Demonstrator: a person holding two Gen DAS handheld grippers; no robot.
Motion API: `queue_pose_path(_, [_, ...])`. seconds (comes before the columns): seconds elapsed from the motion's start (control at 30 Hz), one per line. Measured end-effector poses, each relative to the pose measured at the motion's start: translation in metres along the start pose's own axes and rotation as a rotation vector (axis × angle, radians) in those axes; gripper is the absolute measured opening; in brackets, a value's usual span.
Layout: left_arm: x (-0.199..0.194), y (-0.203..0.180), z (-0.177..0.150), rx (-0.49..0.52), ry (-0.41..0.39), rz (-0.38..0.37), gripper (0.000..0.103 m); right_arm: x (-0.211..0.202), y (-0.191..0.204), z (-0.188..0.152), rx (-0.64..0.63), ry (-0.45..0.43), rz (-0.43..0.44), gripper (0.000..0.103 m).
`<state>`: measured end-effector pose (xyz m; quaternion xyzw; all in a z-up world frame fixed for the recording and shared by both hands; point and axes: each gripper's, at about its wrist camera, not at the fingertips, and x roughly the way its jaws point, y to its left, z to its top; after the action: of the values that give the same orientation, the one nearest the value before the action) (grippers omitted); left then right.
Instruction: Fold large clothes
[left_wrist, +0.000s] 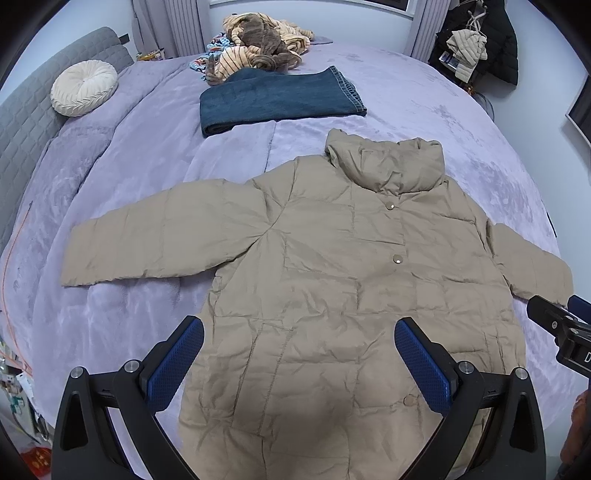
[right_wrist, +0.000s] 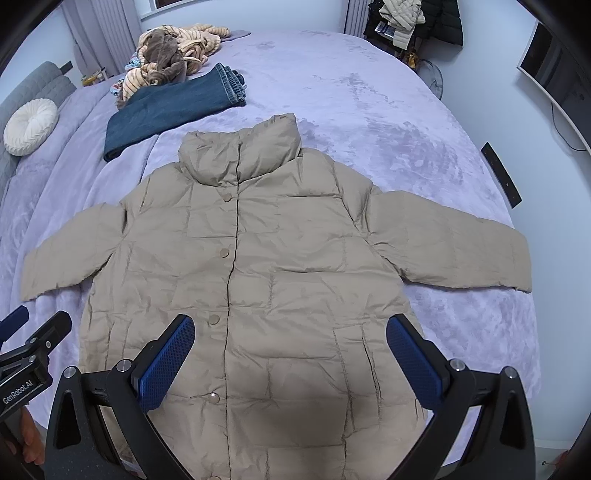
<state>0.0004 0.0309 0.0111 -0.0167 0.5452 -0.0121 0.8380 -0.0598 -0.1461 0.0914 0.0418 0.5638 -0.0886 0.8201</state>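
A beige puffer jacket (left_wrist: 332, 280) lies front-up and spread flat on the bed (left_wrist: 129, 177), which is covered in a lavender plush blanket. Its collar end points away from me, its hem toward me, and both sleeves stick out sideways. The snap front is closed, with a line of round buttons running down the middle.

My left gripper (left_wrist: 299, 365) hangs above the lower part of the jacket with its blue-padded fingers spread wide and nothing between them. My right gripper (right_wrist: 290, 362) is likewise spread wide and empty, hovering over the hem area just right of the button line. I cannot tell whether either one touches the fabric. Each gripper shows at the edge of the other's view (the right one near the end of the jacket's right-hand sleeve in the left wrist view).

Beyond the collar, a pair of folded blue jeans (left_wrist: 277, 99) rests on the bed, apart from the jacket. Farther back sits a heap of striped tan and brown clothes (left_wrist: 258, 40). A round cream cushion (left_wrist: 84, 88) lies at the left by the grey headboard (left_wrist: 26, 122). Dark garments hang in the far right corner.
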Motion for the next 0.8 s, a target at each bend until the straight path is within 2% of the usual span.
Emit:
queue_pose_path(0.13, [0.005,0.016,0.001,-0.013,0.009,-0.006,0.103,0.005,0.007,0.003,-0.017,0.007,-0.04,0.103])
queue_pose_path(0.27, [0.016,0.04,0.0,-0.042,0.028,-0.028,0.103,0.01,0.021,0.002,-0.034,-0.027,-0.068,0.103])
queue_pose_path(0.3, [0.019,0.048,-0.001,-0.055,0.032,-0.029,0.103,0.011,0.024,0.002,-0.032,-0.027,-0.064,0.103])
queue_pose_path(0.37, [0.028,0.067,-0.002,-0.087,0.044,-0.032,0.103,0.012,0.034,0.003,-0.023,-0.098,-0.028,0.103])
queue_pose_path(0.47, [0.042,0.103,-0.006,-0.148,0.054,-0.041,0.103,0.018,0.048,0.004,-0.005,-0.107,0.018,0.103])
queue_pose_path(0.53, [0.053,0.127,-0.008,-0.184,0.061,-0.087,0.103,0.023,0.059,0.005,0.008,-0.081,0.06,0.103])
queue_pose_path(0.73, [0.095,0.216,-0.017,-0.381,0.06,-0.208,0.103,0.045,0.101,0.001,-0.001,-0.097,0.129,0.103])
queue_pose_path(0.8, [0.115,0.247,-0.02,-0.445,0.052,-0.25,0.103,0.056,0.119,0.0,-0.029,-0.066,0.147,0.103])
